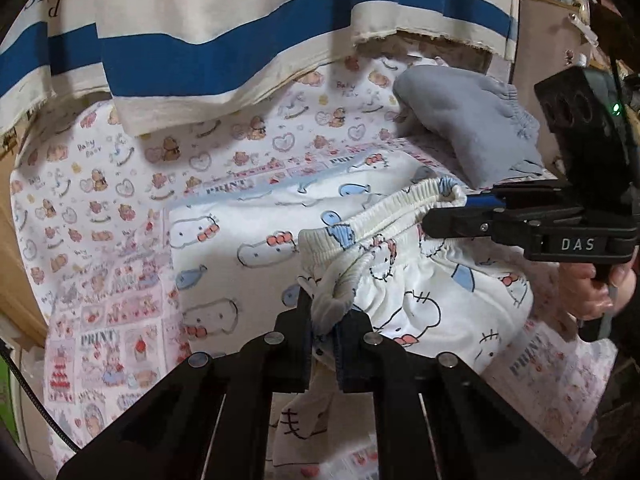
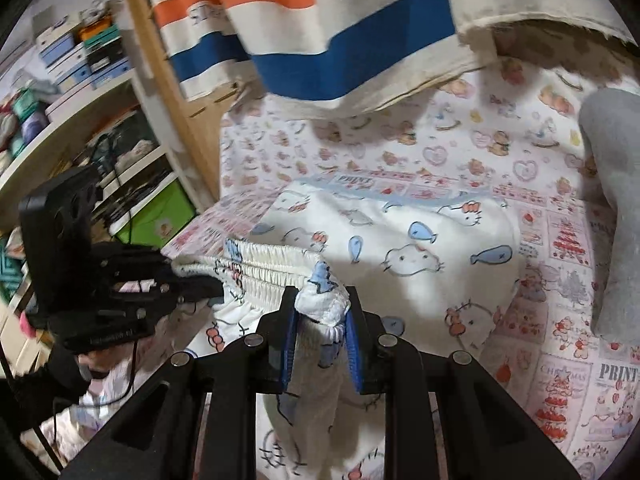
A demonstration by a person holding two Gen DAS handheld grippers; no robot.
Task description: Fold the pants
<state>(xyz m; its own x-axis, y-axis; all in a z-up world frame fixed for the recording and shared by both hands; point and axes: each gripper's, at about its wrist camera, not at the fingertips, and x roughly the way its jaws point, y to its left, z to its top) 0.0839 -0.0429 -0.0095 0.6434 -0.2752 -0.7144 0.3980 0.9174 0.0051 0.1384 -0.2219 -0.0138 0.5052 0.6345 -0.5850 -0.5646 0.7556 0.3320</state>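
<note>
White pants point(image 1: 420, 296) printed with cats and blue fish lie partly spread on the patterned bed sheet point(image 1: 100, 200). Their elastic waistband point(image 1: 380, 216) is lifted and stretched between both grippers. In the left wrist view my left gripper point(image 1: 330, 320) is shut on one bunched waistband corner. My right gripper point(image 1: 440, 216) comes in from the right and clamps the other end. In the right wrist view my right gripper point(image 2: 322, 308) pinches the waistband corner between its blue pads point(image 2: 290, 340). My left gripper point(image 2: 208, 288) holds the far end of the waistband point(image 2: 272, 260) at the left. The pants' point(image 2: 400, 256) legs lie flat beyond.
A grey garment point(image 1: 472, 128) point(image 2: 612, 184) lies at the bed's far right. A striped cloth point(image 1: 200, 40) in cream, blue and orange hangs over the back of the bed. Wooden shelves point(image 2: 80, 92) with boxes stand to the left. A hand point(image 1: 596, 288) grips the right tool.
</note>
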